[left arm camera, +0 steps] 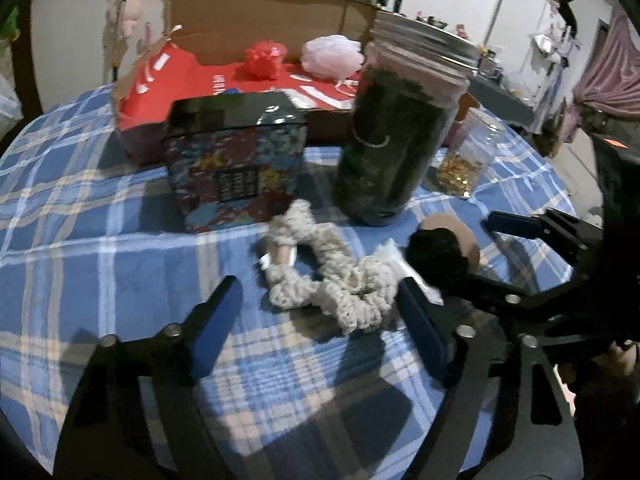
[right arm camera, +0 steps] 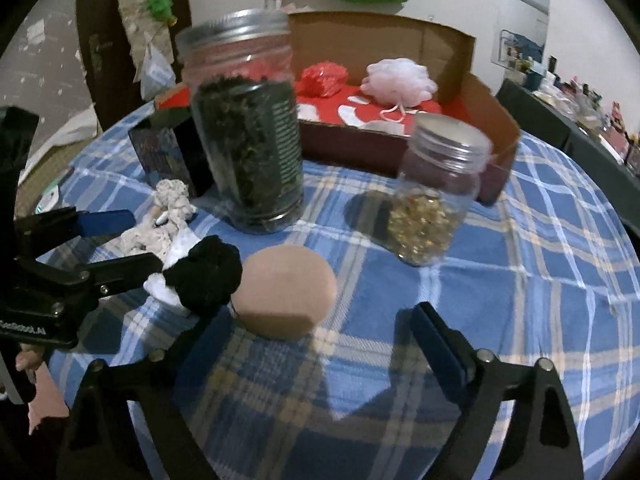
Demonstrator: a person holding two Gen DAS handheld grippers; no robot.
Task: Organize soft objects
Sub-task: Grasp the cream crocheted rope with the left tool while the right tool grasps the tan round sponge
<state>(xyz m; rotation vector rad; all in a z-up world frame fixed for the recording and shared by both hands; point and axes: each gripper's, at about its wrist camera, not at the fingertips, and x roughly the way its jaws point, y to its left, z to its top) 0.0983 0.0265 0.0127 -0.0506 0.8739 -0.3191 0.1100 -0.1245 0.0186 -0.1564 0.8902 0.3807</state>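
Note:
Cream knitted scrunchies [left arm camera: 328, 280] lie in a heap on the blue plaid cloth, between the fingers of my left gripper [left arm camera: 320, 320], which is open and does not press on them. To their right sit a black scrunchie [left arm camera: 434, 252] and a tan round sponge [left arm camera: 460, 228]. In the right wrist view the sponge [right arm camera: 284, 292] lies just ahead of my right gripper [right arm camera: 320, 340], which stands open around it. The black scrunchie [right arm camera: 208, 272] touches the sponge's left side. The left gripper [right arm camera: 146, 240] reaches in from the left over the cream scrunchies [right arm camera: 172, 204].
A cardboard box [left arm camera: 256, 12] with red lining at the back holds a red pouf [left arm camera: 262, 58] and a pink loofah [left arm camera: 330, 56]. A tall jar of dark leaves [left arm camera: 394, 140], a small jar of golden capsules [right arm camera: 436, 196] and a patterned tin [left arm camera: 236, 160] stand between box and scrunchies.

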